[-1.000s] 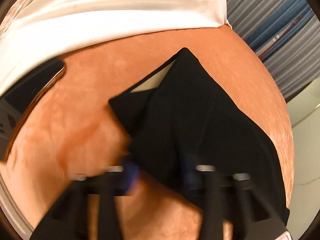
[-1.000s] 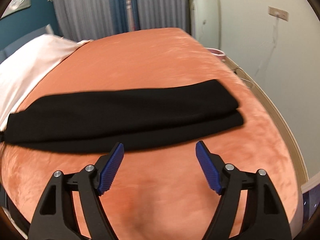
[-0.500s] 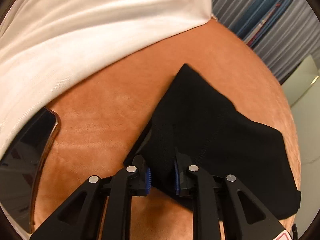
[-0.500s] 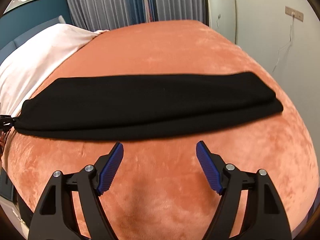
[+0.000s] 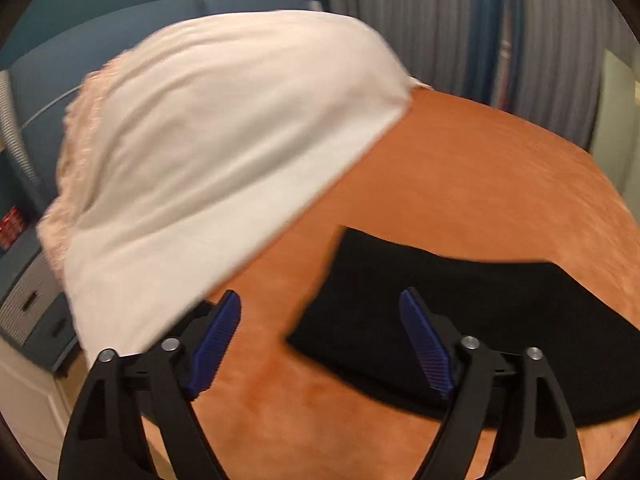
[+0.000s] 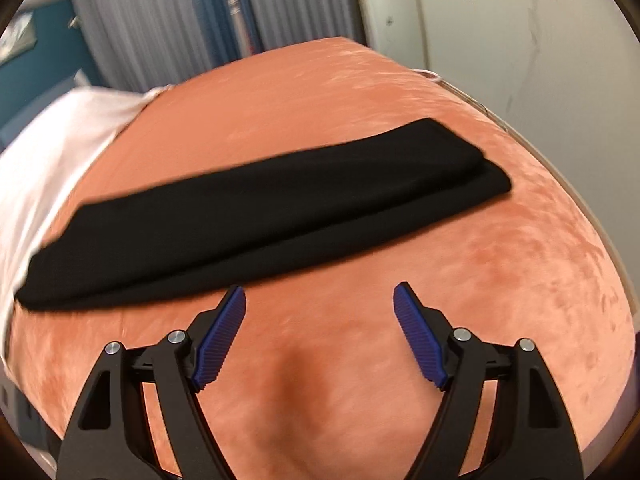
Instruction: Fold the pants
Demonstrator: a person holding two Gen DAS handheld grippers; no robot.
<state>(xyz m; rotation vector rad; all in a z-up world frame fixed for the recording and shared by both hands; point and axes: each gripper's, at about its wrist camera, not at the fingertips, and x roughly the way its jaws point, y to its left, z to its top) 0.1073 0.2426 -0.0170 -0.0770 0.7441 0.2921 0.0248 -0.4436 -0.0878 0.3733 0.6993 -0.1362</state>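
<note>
The folded black fabric pants (image 6: 256, 216) lie as a long flat band across the orange velvety bed cover (image 6: 400, 92), running from near left to far right; the right hand-held gripper (image 6: 320, 334) hovers just on the near side of them, its blue-padded jaws spread apart and holding nothing. In the left wrist view the left hand-held gripper (image 5: 320, 344) also stands wide apart and empty, with one end of the pants (image 5: 472, 312) lying between and beyond its right finger; a white pillow (image 5: 224, 152) sits to the far left.

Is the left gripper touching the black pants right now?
Cannot tell. In the left wrist view the left gripper is open, but its right finger overlaps the pants, with no plain gap or contact.
</note>
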